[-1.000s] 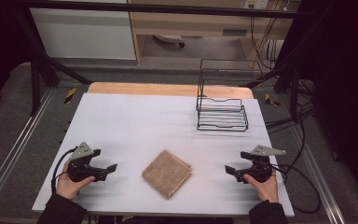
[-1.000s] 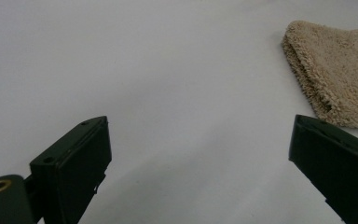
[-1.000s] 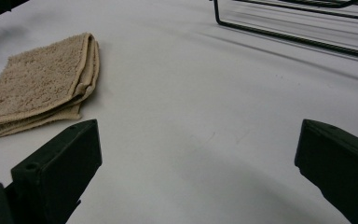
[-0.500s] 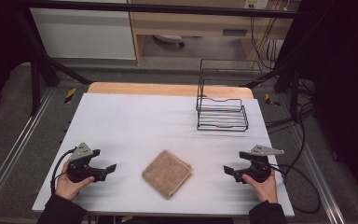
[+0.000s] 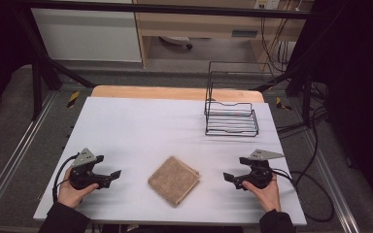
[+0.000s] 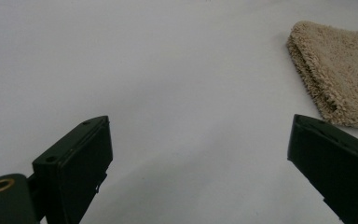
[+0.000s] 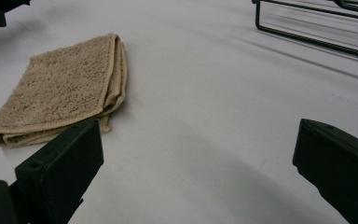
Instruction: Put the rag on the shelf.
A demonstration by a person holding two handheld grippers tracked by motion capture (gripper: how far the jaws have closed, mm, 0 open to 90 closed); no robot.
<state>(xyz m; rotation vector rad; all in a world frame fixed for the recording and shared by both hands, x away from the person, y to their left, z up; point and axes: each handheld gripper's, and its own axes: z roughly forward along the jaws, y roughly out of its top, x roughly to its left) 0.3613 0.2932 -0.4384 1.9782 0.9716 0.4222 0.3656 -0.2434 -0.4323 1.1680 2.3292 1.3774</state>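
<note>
- The bench [image 5: 141, 126] has a pale, plain top with a strip of bare wood along its far edge; everything below is placed from the towel lying on it.
- The wire rack [image 5: 231, 118] is black, with an upright back frame. It stands on the bench well beyond the towel, toward the far right corner, and nothing touches it. In the right gripper view its lower bars [image 7: 317, 28] cross the upper right corner.
- The towel [image 5: 174, 179] is tan terry cloth, folded into a flat square and turned like a diamond. It lies near the front edge of the bench, between the two grippers and apart from both. The right gripper view shows its stacked folded edges [image 7: 65, 88]; the left gripper view shows one corner of it [image 6: 340, 74].
- The left gripper [image 5: 114, 174], held in the person's left hand [image 5: 73, 191], sits to the left of the towel and points at it. Its jaws are spread wide, released, with only bare bench between them.
- The right gripper [image 5: 227, 178], held in the right hand [image 5: 267, 191], sits to the right of the towel and points back at it. Its jaws are also spread wide and grasp nothing.
</note>
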